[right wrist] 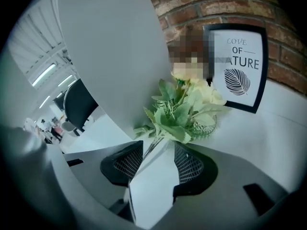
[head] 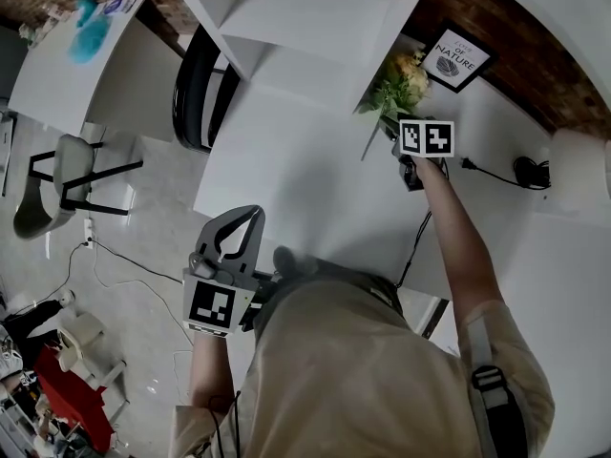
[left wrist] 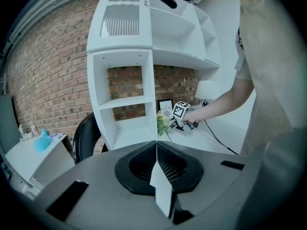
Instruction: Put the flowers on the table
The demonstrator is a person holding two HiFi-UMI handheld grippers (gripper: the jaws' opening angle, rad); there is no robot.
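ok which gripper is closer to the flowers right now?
Right. The right gripper sits right at the flowers, jaws apart with the stems at their mouth. The left gripper is shut, back by the person's torso, across the table from them.

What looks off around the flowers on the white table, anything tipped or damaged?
Nothing damaged or spilled. The flowers seem to lie loose on the table, no vase in view, stems between the open right gripper. The framed print looks upright.
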